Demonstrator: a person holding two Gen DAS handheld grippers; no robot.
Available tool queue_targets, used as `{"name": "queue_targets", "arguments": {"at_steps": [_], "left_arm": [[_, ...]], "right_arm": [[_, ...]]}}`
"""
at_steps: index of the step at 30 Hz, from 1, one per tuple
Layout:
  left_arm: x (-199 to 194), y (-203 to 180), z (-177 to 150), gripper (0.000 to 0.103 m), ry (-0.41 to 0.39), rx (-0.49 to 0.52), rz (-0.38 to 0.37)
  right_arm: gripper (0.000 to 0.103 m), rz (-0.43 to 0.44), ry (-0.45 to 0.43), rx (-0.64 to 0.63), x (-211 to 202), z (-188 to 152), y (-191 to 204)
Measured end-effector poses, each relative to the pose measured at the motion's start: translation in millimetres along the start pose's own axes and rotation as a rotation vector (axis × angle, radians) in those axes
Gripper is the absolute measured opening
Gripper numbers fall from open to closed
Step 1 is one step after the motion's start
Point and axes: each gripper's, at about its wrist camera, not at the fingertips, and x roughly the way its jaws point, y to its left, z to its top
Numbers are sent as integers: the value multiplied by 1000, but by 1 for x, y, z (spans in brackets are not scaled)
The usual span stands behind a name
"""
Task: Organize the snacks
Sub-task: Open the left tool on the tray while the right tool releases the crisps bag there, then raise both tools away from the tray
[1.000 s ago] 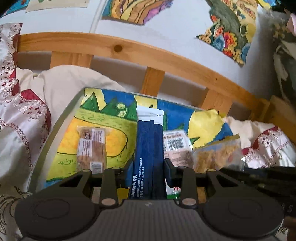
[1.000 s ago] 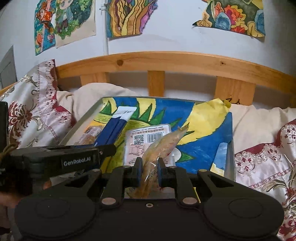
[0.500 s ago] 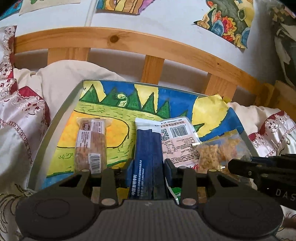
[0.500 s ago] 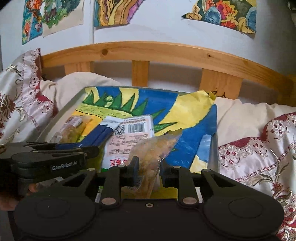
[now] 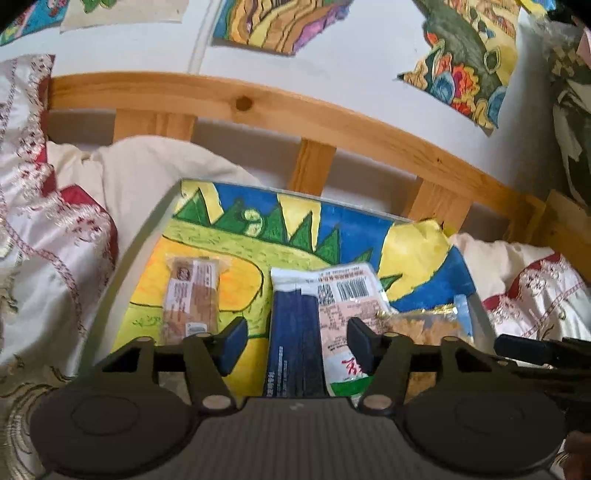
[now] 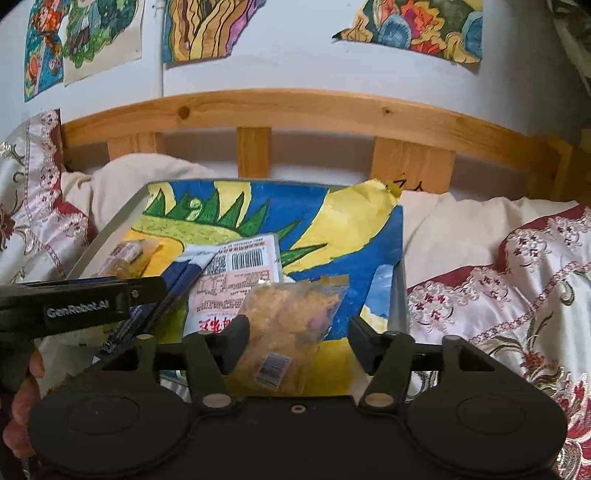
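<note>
I see a wooden headboard (image 6: 295, 110) running across behind the bed, its slats upright under the rail. Above it hang torn, bright paintings (image 6: 207, 29) on the white wall (image 5: 351, 66). Cream bedding (image 6: 443, 229) bunches below — and red-patterned satin covers (image 6: 517, 280) lie on both sides.

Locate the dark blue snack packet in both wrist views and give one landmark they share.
Left wrist view: the dark blue packet lies bottom centre, between the open left gripper fingers.
Right wrist view: it runs diagonally at left, beside the barcode packet.
Shared landmark: the painted tray, also visible here.
</note>
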Motion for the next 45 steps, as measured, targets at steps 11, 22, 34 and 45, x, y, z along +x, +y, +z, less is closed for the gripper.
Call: {"name": "queue_targets", "arguments": {"at_steps": [11,22,34,45], "left_arm": [[-56,-8,17,99,-121,25,61],[-122,-7,13,102,-199,4,93],[-190,-13,-20,102,-196,39,119],[-230,-14,-52,103,-163,41,121]], "right_arm": [[96,-16,-175,28,-52,7,-6],[102,1,-302,46,-113,4,-3],[102,49,-317,114,-186,-28,5],[102,74,-166,165,-216,-73,19]]}}
